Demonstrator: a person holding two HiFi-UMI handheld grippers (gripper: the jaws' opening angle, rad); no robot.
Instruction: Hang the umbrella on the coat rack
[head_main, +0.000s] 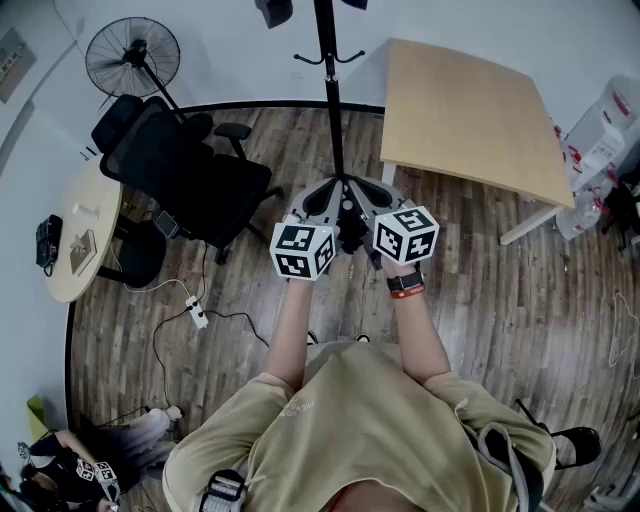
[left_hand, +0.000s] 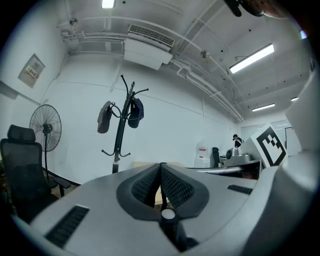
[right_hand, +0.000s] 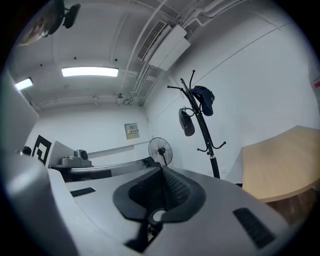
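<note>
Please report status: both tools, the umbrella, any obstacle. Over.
Left tool and right tool shut, empty. No umbrella in hand; grey folded bundle on black metal coat rack, maybe it. Nothing blocks rack.

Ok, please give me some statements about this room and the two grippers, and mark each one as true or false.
1. The left gripper and the right gripper are both shut, with nothing between the jaws. True.
2. The coat rack is bare. False: a dark cap and another dark thing hang near its top.
3. In the head view, the wooden table stands to the right of the coat rack. True.
4. In the head view, the office chair stands to the right of the coat rack. False: it is to the left of it, near the fan.
</note>
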